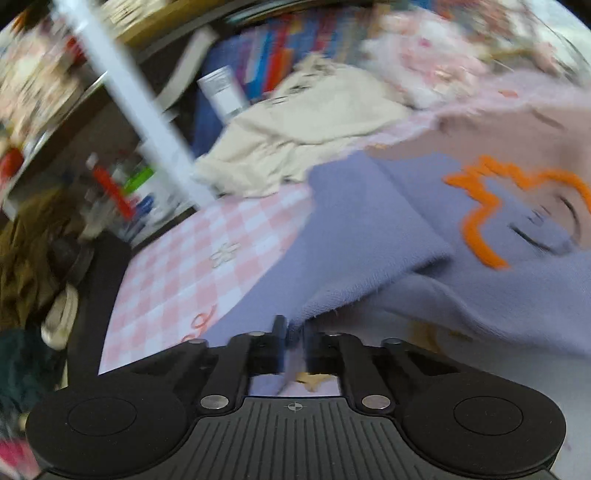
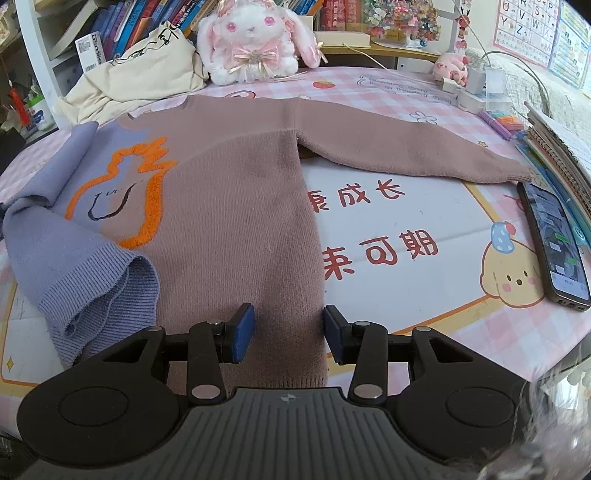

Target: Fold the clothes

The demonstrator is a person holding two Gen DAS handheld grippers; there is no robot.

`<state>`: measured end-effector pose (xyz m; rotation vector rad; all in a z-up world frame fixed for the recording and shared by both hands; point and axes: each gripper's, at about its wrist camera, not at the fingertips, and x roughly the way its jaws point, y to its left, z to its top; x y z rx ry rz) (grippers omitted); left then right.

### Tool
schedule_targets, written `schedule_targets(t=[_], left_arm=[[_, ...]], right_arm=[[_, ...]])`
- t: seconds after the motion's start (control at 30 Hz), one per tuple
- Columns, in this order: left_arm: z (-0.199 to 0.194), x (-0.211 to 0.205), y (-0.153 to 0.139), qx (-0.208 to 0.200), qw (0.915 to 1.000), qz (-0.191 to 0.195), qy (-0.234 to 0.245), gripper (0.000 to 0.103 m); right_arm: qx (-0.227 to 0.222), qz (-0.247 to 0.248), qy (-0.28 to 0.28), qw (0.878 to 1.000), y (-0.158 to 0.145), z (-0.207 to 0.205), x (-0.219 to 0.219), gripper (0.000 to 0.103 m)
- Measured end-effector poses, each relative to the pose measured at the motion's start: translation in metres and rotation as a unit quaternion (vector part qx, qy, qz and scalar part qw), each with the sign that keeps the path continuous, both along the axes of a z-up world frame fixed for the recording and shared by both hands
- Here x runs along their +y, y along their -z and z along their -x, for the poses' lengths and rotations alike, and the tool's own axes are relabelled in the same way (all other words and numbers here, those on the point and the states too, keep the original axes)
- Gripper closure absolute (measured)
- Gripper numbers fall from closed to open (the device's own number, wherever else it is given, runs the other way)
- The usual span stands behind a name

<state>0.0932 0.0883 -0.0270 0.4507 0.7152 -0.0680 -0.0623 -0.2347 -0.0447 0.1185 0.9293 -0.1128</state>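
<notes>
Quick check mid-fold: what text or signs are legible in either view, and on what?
"长成" and "期可未", upside down, on the mat.
"U", "V", "Z" among the letters on the wall chart.
Book spines: too small.
Phone screen: too small.
Barcode label: unreadable.
Left wrist view: blurred, nothing legible.

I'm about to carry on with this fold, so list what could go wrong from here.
1. The left gripper pinches only the edge of the purple sleeve; a pull could slip it free.
2. The brown sleeve reaches toward the phone; swinging it in may nudge the phone.
3. The right gripper, open over the hem, may catch only one layer.
</notes>
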Motion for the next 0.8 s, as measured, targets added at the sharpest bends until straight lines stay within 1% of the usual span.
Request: schedule_targets(t=[0.07, 0.1, 0.2, 0.3, 0.37, 0.4, 0.43, 0.47, 0.5, 0.57, 0.6, 0.63, 0.67, 0.7, 0.73, 0.77, 0.8], left_arm=[[-0.005, 0.030, -0.016, -0.014, 0.9980, 0.028, -0.055, 0.096], [-0.005, 0.044, -0.021, -0.022, 0.9959, 0.036, -0.080, 0.097], [-0.008, 0.102, -0.035, -0.033, 0.9857, 0.052, -0.157, 0.097], [-0.009, 0.132, -0.033, -0.019, 0.9799, 0.064, -0.188, 0.095], [-0.008, 0.132, -0.024, -0.008, 0.9762, 0.049, -0.211, 0.088], [-0.007, 0.126, -0.019, 0.002, 0.9770, 0.040, -0.209, 0.080], [-0.005, 0.121, -0.015, 0.011, 0.9778, 0.032, -0.207, 0.075], [0.000, 0.114, -0.013, 0.014, 0.9792, 0.031, -0.200, 0.070], [0.005, 0.107, -0.012, 0.018, 0.9806, 0.035, -0.192, 0.067], [0.022, 0.093, -0.016, 0.033, 0.9828, 0.093, -0.156, 0.063], [0.030, 0.087, -0.019, 0.041, 0.9820, 0.121, -0.139, 0.062], [0.038, 0.080, -0.021, 0.051, 0.9794, 0.154, -0.121, 0.062], [0.042, 0.077, -0.021, 0.076, 0.9682, 0.215, -0.103, 0.062], [0.046, 0.075, -0.021, 0.101, 0.9526, 0.273, -0.087, 0.062], [0.046, 0.076, -0.018, 0.119, 0.9347, 0.322, -0.091, 0.062], [0.047, 0.077, -0.015, 0.137, 0.9138, 0.370, -0.094, 0.062], [0.048, 0.078, -0.011, 0.155, 0.8911, 0.415, -0.099, 0.062]], right_arm=[[0.001, 0.000, 0.000, 1.000, 0.000, 0.000, 0.000, 0.064], [0.001, 0.000, 0.000, 1.000, 0.000, 0.000, 0.000, 0.064], [0.000, -0.001, 0.000, 1.000, 0.000, -0.001, 0.001, 0.064], [0.002, -0.003, -0.001, 1.000, 0.000, -0.001, 0.001, 0.058], [0.004, -0.003, -0.001, 1.000, 0.000, -0.002, 0.002, 0.056], [0.004, -0.003, -0.001, 1.000, 0.000, -0.002, 0.002, 0.055], [0.005, -0.003, -0.001, 1.000, 0.001, -0.003, 0.002, 0.055], [0.006, -0.003, -0.001, 1.000, 0.001, -0.003, 0.003, 0.055], [0.007, -0.003, -0.001, 1.000, 0.001, -0.003, 0.003, 0.055], [0.007, -0.003, 0.000, 1.000, 0.001, -0.003, 0.004, 0.055], [0.007, -0.003, 0.001, 1.000, 0.001, -0.003, 0.004, 0.055], [0.007, -0.002, 0.002, 1.000, 0.000, -0.003, 0.004, 0.055], [0.007, -0.002, 0.002, 1.000, 0.000, -0.003, 0.004, 0.055], [0.007, -0.002, 0.002, 1.000, 0.000, -0.004, 0.004, 0.055], [0.007, -0.002, 0.002, 1.000, 0.000, -0.004, 0.004, 0.055], [0.007, -0.002, 0.002, 1.000, 0.000, -0.004, 0.004, 0.055], [0.007, -0.002, 0.002, 1.000, 0.000, -0.004, 0.004, 0.055]])
